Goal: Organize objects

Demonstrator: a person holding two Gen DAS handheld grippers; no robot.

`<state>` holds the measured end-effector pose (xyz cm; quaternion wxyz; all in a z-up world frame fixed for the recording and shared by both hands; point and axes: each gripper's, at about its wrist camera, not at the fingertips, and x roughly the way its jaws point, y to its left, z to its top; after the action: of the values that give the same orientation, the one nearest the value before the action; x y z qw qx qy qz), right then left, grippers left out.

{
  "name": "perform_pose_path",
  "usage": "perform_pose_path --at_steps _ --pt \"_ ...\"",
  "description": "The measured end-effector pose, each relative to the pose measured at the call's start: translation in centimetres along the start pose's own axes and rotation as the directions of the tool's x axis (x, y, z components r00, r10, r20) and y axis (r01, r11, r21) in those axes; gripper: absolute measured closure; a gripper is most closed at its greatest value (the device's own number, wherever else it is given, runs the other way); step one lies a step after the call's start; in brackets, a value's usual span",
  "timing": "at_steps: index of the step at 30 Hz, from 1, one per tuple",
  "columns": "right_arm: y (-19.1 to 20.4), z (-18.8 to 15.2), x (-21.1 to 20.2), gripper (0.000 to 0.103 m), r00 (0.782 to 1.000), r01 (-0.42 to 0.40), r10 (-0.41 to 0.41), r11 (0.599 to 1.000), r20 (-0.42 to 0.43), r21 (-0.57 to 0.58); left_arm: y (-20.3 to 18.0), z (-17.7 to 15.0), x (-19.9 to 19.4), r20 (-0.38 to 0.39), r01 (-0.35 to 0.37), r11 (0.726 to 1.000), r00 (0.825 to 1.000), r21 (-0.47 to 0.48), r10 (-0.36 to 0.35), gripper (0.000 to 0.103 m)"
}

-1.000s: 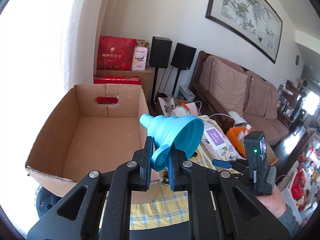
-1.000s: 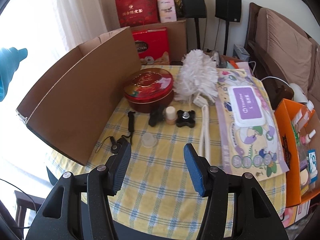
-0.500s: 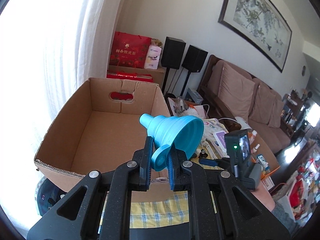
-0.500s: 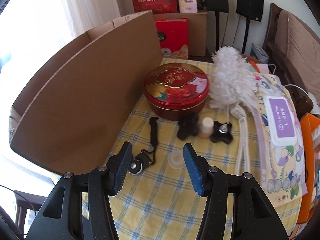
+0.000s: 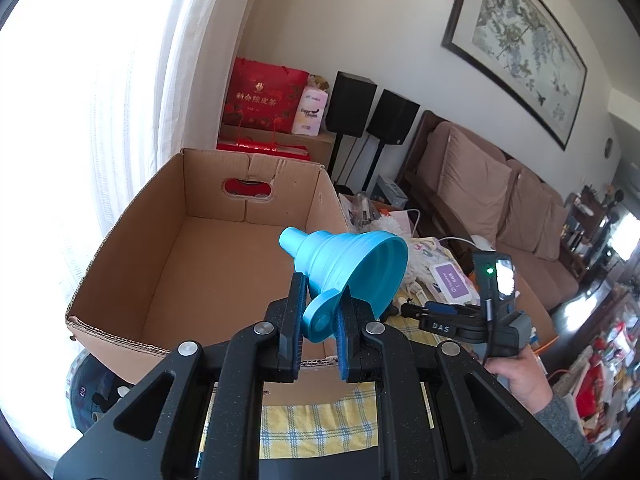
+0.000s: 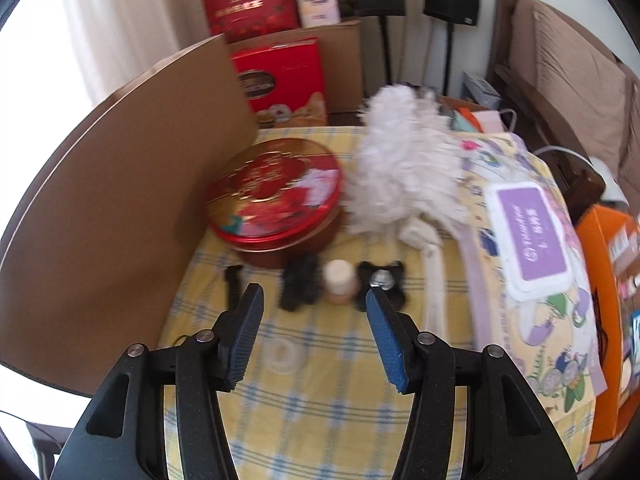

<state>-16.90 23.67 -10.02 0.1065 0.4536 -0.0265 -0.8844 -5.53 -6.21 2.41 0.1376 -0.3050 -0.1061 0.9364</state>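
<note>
left tongs (image 5: 319, 316) clamp blue funnel (image 5: 348, 260) by its tab, above cardboard box (image 5: 120, 264), likely for dropping in | right tongs (image 6: 314, 322) apart, empty, over worktop (image 6: 320, 400) clutter

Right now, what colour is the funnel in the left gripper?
Light blue funnel, clamped by its tab in the left gripper; clearest in the left wrist view.

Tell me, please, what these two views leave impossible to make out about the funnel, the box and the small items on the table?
- Left wrist view: the near wall of the cardboard box hides the floor strip just behind it.
- Left wrist view: the left gripper covers part of the blue funnel tab.
- Right wrist view: motion blur smears the two small black objects and the red tin; its lid print is unreadable.
- Right wrist view: the box interior is hidden by its side wall.
</note>
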Motion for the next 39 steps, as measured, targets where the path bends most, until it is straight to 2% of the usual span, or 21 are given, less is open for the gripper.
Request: perform_pose_path --at_steps 8,11,17,18,25,32,39 --pt "0.9 -1.9 0.8 0.048 0.999 -0.035 0.033 0.999 -0.039 -0.041 -0.2 0.2 0.5 -0.008 0.013 1.000 1.000 0.002 -0.013 0.091" --pt "1.6 -2.3 1.7 0.051 0.998 -0.042 0.039 0.998 -0.049 -0.056 -0.2 0.2 0.5 -0.013 0.010 1.000 1.000 0.005 -0.010 0.091" --pt "2.9 -2.8 2.9 0.068 0.998 -0.023 0.016 0.994 -0.067 -0.109 -0.3 0.1 0.5 -0.018 0.004 1.000 1.000 0.003 -0.004 0.091" --pt "3.1 -2.9 3.2 0.076 0.997 -0.019 0.010 0.992 -0.075 -0.124 -0.2 0.1 0.6 -0.019 0.003 1.000 1.000 0.002 -0.003 0.091" --pt "3.5 -3.2 3.0 0.078 0.999 -0.010 0.003 0.989 -0.047 -0.149 0.2 0.1 0.8 -0.031 0.000 1.000 1.000 -0.005 0.000 0.091" --pt "3.8 -1.9 -0.8 0.078 1.000 -0.007 0.011 0.988 0.023 -0.155 1.6 0.4 1.5 -0.049 -0.033 0.999 0.998 -0.016 0.032 0.091" --pt "6.8 0.3 -7.0 0.078 0.987 -0.079 0.104 0.978 0.126 -0.192 2.4 0.0 2.7 -0.074 -0.095 0.995 0.993 -0.005 0.095 0.091"
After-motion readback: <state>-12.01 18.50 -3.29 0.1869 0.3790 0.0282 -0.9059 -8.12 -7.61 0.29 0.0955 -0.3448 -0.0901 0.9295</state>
